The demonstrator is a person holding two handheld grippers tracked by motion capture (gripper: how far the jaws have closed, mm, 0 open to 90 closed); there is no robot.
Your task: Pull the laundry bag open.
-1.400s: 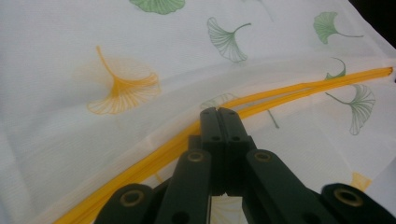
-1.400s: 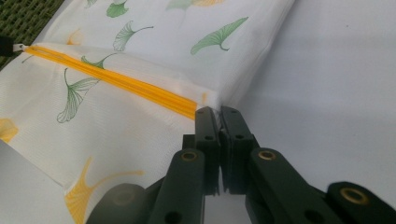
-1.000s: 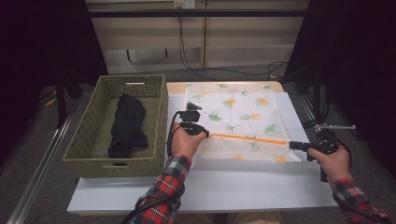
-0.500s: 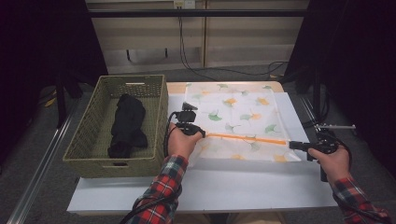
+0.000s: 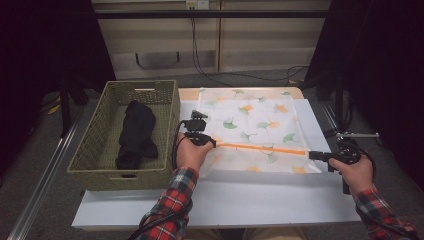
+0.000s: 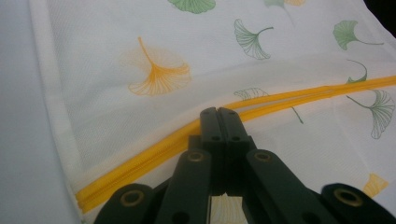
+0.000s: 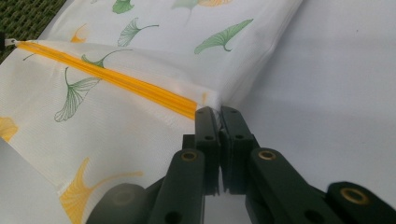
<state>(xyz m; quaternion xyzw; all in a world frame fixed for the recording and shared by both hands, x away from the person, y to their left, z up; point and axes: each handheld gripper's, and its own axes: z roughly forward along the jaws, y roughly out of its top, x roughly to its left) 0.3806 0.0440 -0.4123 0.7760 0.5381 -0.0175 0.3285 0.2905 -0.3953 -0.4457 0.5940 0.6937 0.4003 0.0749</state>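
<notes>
While the bag (image 5: 255,127) lies flat on the table (image 5: 260,200), just right of the basket (image 5: 95,150), both grippers are pinched onto its zipper (image 5: 262,148) line. It's a white mesh bag with green and orange leaf prints, and the orange zipper runs across its near half.

Left gripper (image 5: 199,137) sits at the zipper's left end. In the left gripper view (image 6: 218,111) its jaws are squeezed fully together right on the zipper; can't tell if it's the pull or just the tape they've got.

Right gripper (image 5: 320,155) is at the bag's right edge. In the right gripper view (image 7: 218,110) the jaws are nearly closed, nipping the fabric where the zipper (image 7: 107,77) ends.

Some black cloth (image 5: 135,132) is lying in the basket, well apart from both hands.
</notes>
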